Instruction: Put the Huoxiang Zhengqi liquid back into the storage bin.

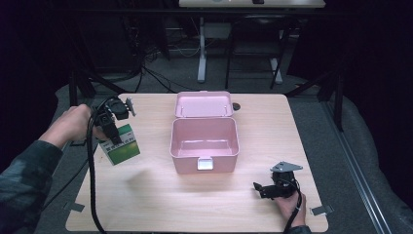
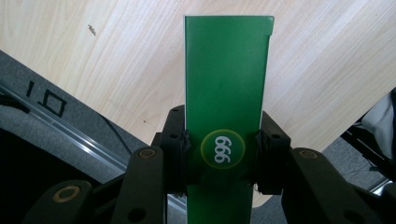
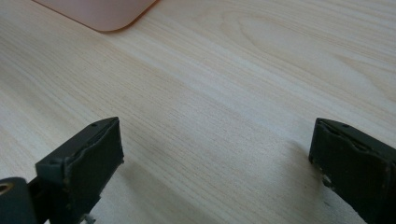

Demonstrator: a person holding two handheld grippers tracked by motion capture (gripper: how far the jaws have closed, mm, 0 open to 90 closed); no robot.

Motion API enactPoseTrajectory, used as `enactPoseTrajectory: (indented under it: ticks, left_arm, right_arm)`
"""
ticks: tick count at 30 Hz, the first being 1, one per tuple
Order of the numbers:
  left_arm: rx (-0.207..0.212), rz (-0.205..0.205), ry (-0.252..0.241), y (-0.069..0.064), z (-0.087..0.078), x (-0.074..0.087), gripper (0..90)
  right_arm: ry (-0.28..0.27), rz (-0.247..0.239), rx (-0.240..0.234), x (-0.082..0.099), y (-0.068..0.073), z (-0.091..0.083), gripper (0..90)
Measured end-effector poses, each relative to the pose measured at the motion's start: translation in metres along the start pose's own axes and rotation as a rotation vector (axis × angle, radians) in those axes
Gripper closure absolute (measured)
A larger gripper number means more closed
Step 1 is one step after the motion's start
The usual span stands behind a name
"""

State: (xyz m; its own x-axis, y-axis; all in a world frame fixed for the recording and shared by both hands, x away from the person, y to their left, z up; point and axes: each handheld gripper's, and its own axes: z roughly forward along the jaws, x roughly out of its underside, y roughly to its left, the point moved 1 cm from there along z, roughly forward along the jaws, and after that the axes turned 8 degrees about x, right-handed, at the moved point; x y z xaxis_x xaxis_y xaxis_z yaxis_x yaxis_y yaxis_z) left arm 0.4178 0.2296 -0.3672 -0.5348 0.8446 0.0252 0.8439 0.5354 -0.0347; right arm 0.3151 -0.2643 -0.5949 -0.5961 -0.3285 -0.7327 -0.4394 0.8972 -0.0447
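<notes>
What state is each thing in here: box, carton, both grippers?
Pink box: lid open, inside bare, on the table.
Green carton: clamped and held above the table.
Left gripper: shut on the carton.
Right gripper: open, nothing between the jaws, low over the table.

dark room, black walls or drapes on both sides. grey carpet floor (image 1: 360, 146) with loose cables (image 1: 156, 75). light wood table (image 1: 204, 204) with rounded corners, tape tabs at its near edge. behind it a white desk (image 1: 251, 4) on white legs, black stands alongside.
</notes>
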Motion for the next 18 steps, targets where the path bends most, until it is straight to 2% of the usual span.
enactPoseTrajectory:
  ticks: [18]
  left_arm:
    - [-0.023,0.016,-0.005,-0.008,-0.024,-0.007,63.2]
  right_arm:
    - [0.003,0.003,-0.002,0.000,0.000,0.000,2.1]
